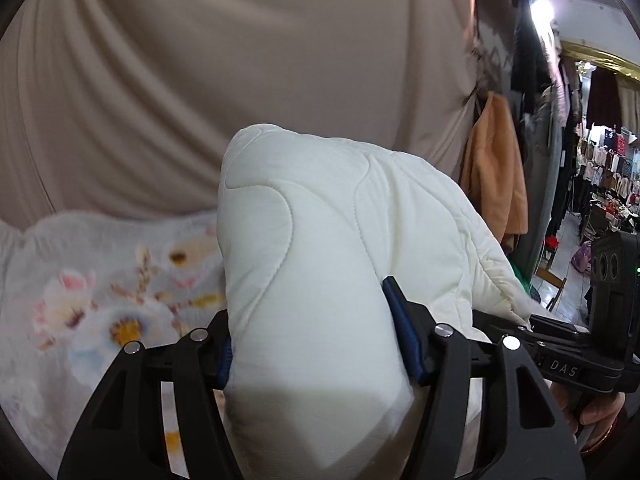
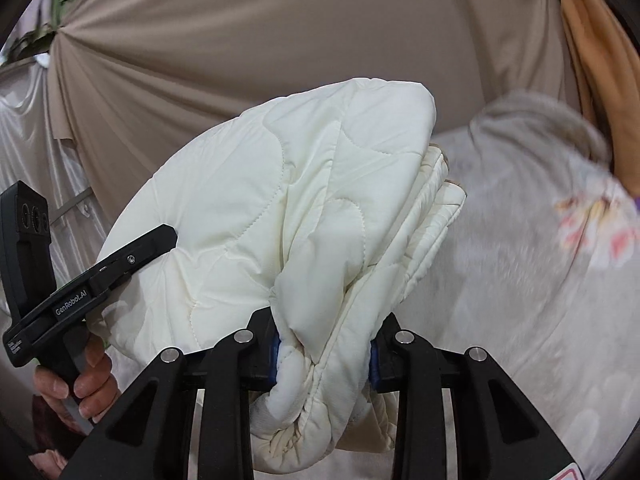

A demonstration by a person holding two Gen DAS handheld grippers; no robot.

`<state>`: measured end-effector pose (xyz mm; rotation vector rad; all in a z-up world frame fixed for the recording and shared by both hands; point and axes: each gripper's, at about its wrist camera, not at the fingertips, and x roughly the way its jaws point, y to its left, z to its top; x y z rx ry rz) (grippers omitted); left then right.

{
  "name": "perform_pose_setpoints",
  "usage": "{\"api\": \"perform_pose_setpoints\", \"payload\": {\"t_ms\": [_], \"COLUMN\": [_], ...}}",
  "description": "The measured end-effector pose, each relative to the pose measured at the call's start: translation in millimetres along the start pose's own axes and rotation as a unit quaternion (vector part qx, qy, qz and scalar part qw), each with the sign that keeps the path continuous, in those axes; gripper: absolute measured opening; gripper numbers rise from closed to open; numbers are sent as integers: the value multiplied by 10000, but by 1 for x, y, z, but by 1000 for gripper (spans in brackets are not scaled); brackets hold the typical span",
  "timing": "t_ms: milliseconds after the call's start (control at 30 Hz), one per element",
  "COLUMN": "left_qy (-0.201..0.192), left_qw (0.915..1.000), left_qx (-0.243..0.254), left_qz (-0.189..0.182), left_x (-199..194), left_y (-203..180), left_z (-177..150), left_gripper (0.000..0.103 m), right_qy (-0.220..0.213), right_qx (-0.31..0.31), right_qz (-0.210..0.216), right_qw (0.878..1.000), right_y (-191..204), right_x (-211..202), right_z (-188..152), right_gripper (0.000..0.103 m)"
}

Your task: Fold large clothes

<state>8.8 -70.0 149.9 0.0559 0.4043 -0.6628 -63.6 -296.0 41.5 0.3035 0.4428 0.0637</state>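
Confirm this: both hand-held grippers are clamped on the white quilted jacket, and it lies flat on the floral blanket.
Not quite. The left hand-held gripper and right hand-held gripper do clamp the jacket, but it is held up, bunched, above the floral blanket, not lying flat; the left wrist view shows this.

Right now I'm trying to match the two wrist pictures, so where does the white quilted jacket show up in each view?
Left wrist view: the white quilted jacket fills the lower centre, clamped in the left tongs.
Right wrist view: the jacket bulges across the centre, bunched in the right tongs; the left tongs reach it from the left edge.
Shared landmark: the floral blanket under the beige curtain.
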Motion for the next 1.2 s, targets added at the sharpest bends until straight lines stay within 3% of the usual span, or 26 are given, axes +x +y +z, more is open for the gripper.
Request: {"api": "perform_pose_setpoints", "payload": {"t_ms": [100, 300, 533, 633, 767, 867, 900, 967, 1067, 1200], "left_qy": [-340, -985, -1419, -1239, -370, 508, 704, 534, 692, 403], "left_qw": [9994, 9947, 9888, 9910, 9956, 9885, 9831, 9819, 9848, 9849], "left_qx": [54, 205, 146, 52, -577, -1173, -1428, -1621, -1352, -616], "left_qz": [24, 208, 444, 510, 641, 809, 903, 816, 842, 1567], "left_x": [-22, -57, -67, -37, 35, 97, 111, 107, 93, 54], "left_y": [4, 32, 101, 138, 200, 241, 253, 266, 260, 239], "left_z": [18, 40, 45, 31, -17, -71, -89, -112, -100, -78], "left_gripper": [60, 60, 62, 63, 63, 68, 78, 82, 82, 82], "right_qy": [-433, -906, -864, -549, 295, 1311, 1479, 1428, 1522, 1363], "right_qx": [-314, -754, -992, -848, -572, -165, -15, 245, 285, 231], "right_qz": [-61, 90, 641, 743, 664, 539, 489, 847, 913, 644], "right_qw": [9986, 9930, 9892, 9921, 9957, 9898, 9878, 9858, 9837, 9883], "right_y": [22, 71, 115, 121, 107, 82, 73, 60, 53, 50], "right_x": [-18, -15, 43, 94, 191, 270, 285, 289, 275, 231], "right_z": [17, 43, 63, 54, 20, -23, -38, -52, -48, -35], "right_gripper": [31, 31, 32, 32, 33, 33, 41, 47, 49, 52]}}
